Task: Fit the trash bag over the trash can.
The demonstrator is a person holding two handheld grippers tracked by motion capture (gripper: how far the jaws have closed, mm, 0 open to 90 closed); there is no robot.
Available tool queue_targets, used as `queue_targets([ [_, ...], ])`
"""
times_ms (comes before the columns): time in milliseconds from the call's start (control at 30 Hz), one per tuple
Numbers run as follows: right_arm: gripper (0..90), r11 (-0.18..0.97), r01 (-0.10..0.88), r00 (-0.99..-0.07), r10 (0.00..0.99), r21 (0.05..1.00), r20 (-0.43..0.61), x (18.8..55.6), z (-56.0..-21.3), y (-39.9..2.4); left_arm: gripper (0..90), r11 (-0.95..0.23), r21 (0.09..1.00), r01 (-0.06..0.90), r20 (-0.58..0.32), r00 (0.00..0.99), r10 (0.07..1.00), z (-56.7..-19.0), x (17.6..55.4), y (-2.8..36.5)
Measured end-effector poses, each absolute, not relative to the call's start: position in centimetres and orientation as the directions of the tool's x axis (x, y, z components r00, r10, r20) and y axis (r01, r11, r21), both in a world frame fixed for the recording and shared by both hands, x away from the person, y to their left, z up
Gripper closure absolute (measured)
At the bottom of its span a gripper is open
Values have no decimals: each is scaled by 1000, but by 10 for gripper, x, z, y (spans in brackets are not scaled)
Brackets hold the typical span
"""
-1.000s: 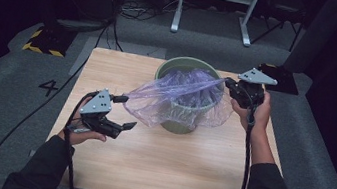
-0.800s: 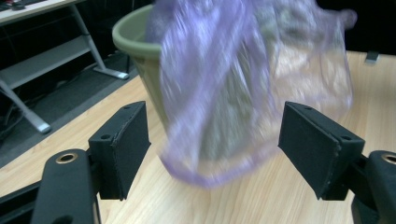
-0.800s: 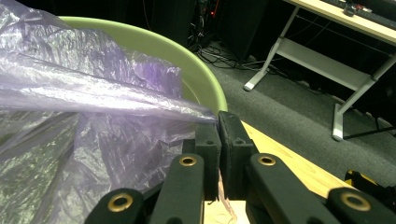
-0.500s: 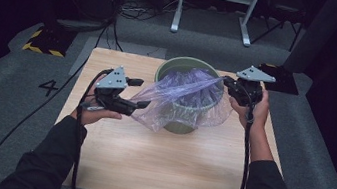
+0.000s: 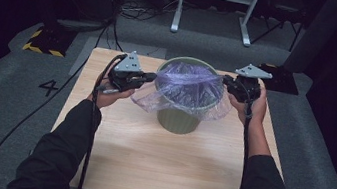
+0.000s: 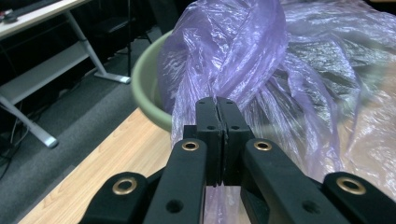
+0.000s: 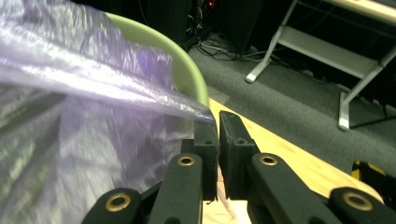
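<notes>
- I have the left gripper (image 5: 151,78) at the left rim of the green bin (image 5: 178,120), which stands on the wooden table (image 5: 162,159) a little beyond its middle.
- Its jaws have just been closing; in the left gripper view they now sit pressed together on a fold of the purple plastic bag (image 6: 261,70).
- My left hand (image 5: 111,92) reaches in from the near left, forearm angled toward the bin, gripper pointing right and roughly level.
- The right gripper (image 5: 226,83) sits at the bin's right rim, pointing left.
- In the right gripper view its jaws pinch the bag's edge (image 7: 93,79), nearly together.
- My right hand (image 5: 251,106) holds upright, forearm running straight back toward the near edge.
- The bag is stretched across the bin's mouth between both grippers, its loose skirt hanging over the front.
</notes>
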State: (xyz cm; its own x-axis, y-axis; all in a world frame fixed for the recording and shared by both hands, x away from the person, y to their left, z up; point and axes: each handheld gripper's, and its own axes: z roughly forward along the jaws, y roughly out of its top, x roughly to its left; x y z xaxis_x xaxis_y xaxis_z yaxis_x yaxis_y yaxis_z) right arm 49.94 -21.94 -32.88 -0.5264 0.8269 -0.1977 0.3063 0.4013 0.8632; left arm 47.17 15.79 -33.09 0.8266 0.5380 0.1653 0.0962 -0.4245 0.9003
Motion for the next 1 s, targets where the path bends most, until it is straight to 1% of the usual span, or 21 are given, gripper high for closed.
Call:
queue_targets([
  [133,862,381,348,-509,844,856,-169,509,-337,-226,889,-411,898,156,125,805,580,-338,489,156],
  [200,862,378,352,-506,846,856,-165,510,-338,-227,890,-408,898,164,120,801,586,-340,492,155],
  [233,862,378,359,-504,848,853,-164,511,-339,-228,890,-400,899,179,101,803,587,-342,495,154],
  [300,863,380,375,-506,848,845,-156,513,-342,-229,895,-381,903,199,77,798,598,-347,500,153],
  [400,863,352,404,-528,844,845,-99,517,-351,-232,894,-350,907,234,30,794,607,-352,507,156],
  [600,877,317,419,-550,834,851,-40,519,-357,-231,893,-316,904,287,-25,775,632,-359,519,154],
  [667,877,315,421,-549,835,851,-38,519,-358,-231,890,-308,903,301,-36,766,642,-361,522,154],
  [700,877,316,420,-548,835,851,-39,519,-358,-230,865,-313,897,311,-29,749,662,-362,523,153],
  [733,878,321,421,-548,835,848,-44,519,-358,-230,798,-317,892,322,-20,729,684,-364,524,153],
  [800,884,326,421,-549,834,846,-49,517,-359,-232,607,-305,893,330,-29,719,694,-364,522,157],
  [833,884,326,421,-549,834,846,-49,517,-359,-232,607,-297,898,325,-35,725,688,-363,520,160],
  [867,884,329,421,-551,833,846,-50,516,-359,-233,556,-289,902,322,-41,728,684,-362,518,164],
  [900,884,330,419,-546,836,846,-56,515,-359,-234,433,-275,906,322,-51,728,684,-360,516,167],
  [933,884,330,419,-546,836,846,-56,515,-359,-234,433,-258,909,327,-68,728,682,-358,513,171],
  [1000,885,332,412,-541,839,849,-65,514,-359,-235,376,-252,919,304,-64,743,666,-353,505,177],
])
